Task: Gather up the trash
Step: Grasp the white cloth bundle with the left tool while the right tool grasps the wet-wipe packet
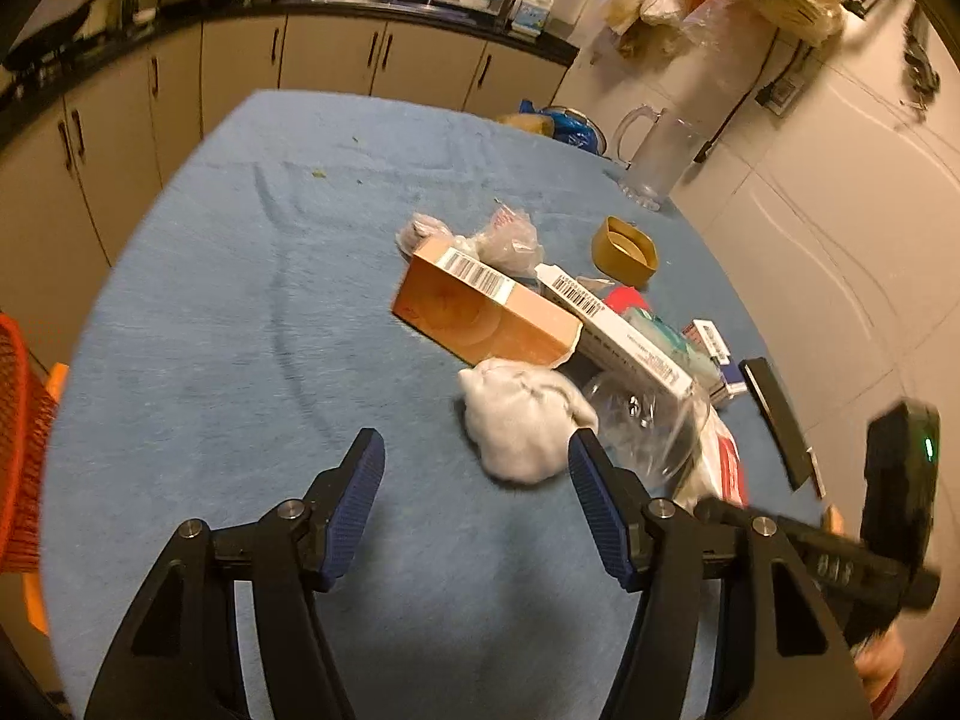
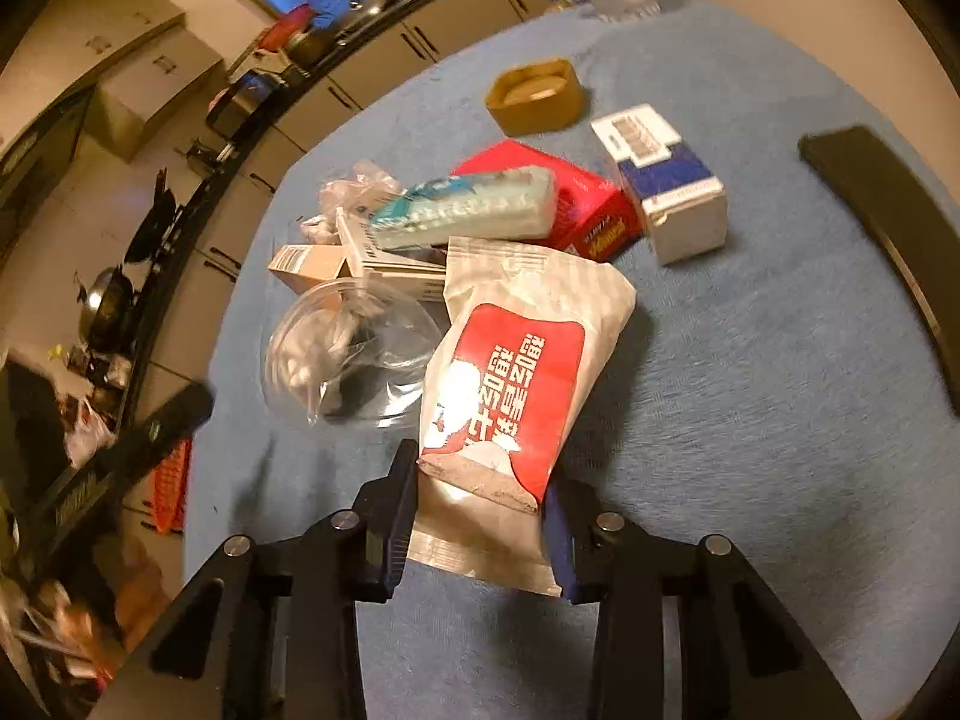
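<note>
The right gripper [image 2: 480,510] clamps a red-and-white snack packet [image 2: 510,372] on the blue tablecloth [image 2: 750,390]; the left gripper [image 1: 474,480] hangs part-open, seemingly empty, beside a crumpled tissue [image 1: 522,426].

We see the clear plastic cup [image 1: 645,420] only in part in the left wrist view, behind the crumpled tissue [image 1: 519,420] and the white carton [image 1: 618,330]. The right gripper's body [image 1: 888,516] is smeared by blur. The wrapper's [image 2: 510,378] print is too soft to read.
</note>
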`<state>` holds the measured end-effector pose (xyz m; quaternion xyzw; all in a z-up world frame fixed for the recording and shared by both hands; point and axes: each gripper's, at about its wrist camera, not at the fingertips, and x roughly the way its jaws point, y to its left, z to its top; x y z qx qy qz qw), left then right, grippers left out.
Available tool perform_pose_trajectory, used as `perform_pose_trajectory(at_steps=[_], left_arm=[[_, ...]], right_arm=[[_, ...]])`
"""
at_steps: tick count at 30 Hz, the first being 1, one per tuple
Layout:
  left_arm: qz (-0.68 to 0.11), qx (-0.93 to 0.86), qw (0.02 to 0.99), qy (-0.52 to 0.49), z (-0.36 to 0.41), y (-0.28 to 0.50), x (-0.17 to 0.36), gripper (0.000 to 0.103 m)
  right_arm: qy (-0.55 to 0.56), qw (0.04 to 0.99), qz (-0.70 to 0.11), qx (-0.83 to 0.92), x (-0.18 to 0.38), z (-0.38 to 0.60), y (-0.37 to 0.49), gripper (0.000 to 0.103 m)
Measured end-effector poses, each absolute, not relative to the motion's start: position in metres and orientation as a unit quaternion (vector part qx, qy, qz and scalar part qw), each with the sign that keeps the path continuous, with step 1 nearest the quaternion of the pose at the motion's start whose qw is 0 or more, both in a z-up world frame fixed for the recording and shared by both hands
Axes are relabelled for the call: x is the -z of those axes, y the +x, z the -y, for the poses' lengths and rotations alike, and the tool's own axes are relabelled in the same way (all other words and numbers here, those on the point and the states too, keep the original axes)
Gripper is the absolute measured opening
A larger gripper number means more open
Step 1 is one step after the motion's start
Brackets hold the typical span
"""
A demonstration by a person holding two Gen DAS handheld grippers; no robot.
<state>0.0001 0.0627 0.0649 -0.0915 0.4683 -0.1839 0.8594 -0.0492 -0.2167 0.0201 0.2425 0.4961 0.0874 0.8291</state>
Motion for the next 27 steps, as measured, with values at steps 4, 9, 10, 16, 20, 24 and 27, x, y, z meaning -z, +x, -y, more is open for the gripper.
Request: perform_pose_trajectory(at_steps=[4,9,10,16,20,24,27], left_arm=[[-0.484,0.183,0.850,-0.100,-0.050,0.016,-0.054,0.066],[-0.501,0.190,0.839,-0.097,-0.029,0.031,-0.042,0.066],[-0.502,0.190,0.839,-0.094,-0.025,0.033,-0.040,0.066],[-0.504,0.202,0.835,-0.087,-0.012,0.042,-0.031,0.048],[-0.490,0.208,0.843,-0.078,-0.011,0.035,-0.033,0.035],[-0.468,0.213,0.854,-0.082,-0.026,0.018,-0.044,0.035],[-0.441,0.210,0.869,-0.080,-0.041,0.002,-0.060,0.035]], right_arm=[[0.225,0.842,-0.484,-0.080,-0.023,0.222,-0.057,0.040],[0.217,0.857,-0.463,-0.065,-0.031,0.232,-0.064,0.040],[0.217,0.859,-0.459,-0.063,-0.032,0.234,-0.066,0.040],[0.220,0.866,-0.446,-0.063,-0.034,0.241,-0.072,0.040],[0.224,0.871,-0.431,-0.079,-0.040,0.238,-0.075,0.040],[0.210,0.883,-0.409,-0.087,-0.052,0.230,-0.078,0.040],[0.195,0.892,-0.397,-0.091,-0.060,0.221,-0.079,0.040]])
